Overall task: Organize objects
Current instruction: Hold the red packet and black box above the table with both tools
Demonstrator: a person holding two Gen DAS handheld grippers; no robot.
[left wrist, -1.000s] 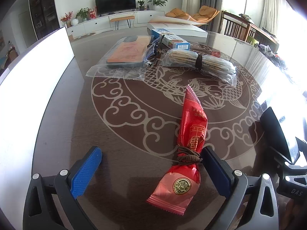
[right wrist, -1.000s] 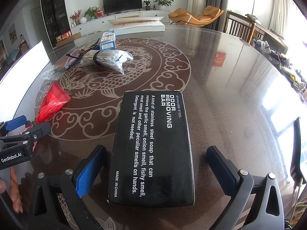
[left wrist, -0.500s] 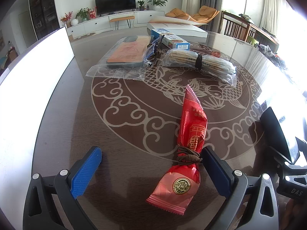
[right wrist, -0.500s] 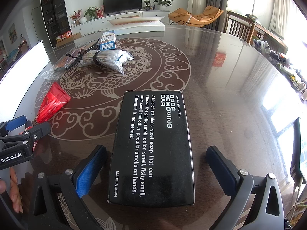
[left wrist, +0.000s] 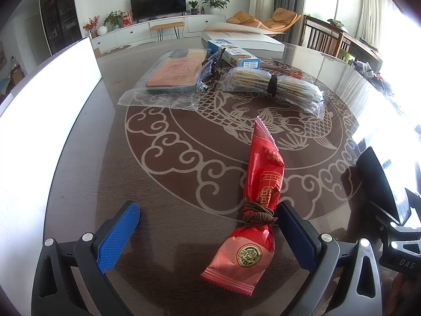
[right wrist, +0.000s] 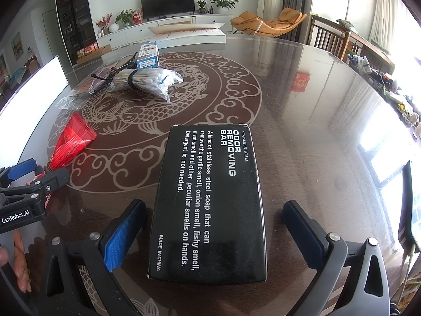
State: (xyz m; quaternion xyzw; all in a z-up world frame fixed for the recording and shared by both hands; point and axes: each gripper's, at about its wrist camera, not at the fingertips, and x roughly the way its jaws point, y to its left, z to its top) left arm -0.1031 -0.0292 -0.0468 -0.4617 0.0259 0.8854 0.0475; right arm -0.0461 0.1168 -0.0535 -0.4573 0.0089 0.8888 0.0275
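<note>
A red snack packet (left wrist: 259, 202) tied with brown cord lies on the dark glass table (left wrist: 163, 173). It sits between the wide-apart fingers of my open left gripper (left wrist: 208, 226), close against the right finger. The same packet (right wrist: 71, 142) shows at the left of the right wrist view, beside the left gripper (right wrist: 25, 175). A black box (right wrist: 210, 200) printed "ODOR REMOVING BAR" lies flat between the spread fingers of my open right gripper (right wrist: 215, 226), with gaps on both sides. Its edge (left wrist: 379, 181) shows at the right of the left wrist view.
Further back lie a bagged orange phone case (left wrist: 173, 75), a cord-tied bag of cotton swabs (left wrist: 273, 87), a blue-and-white box (left wrist: 232, 56) and a large white flat box (left wrist: 242, 38). A white panel (left wrist: 44, 110) borders the table's left side. A hand (right wrist: 18, 260) shows at lower left.
</note>
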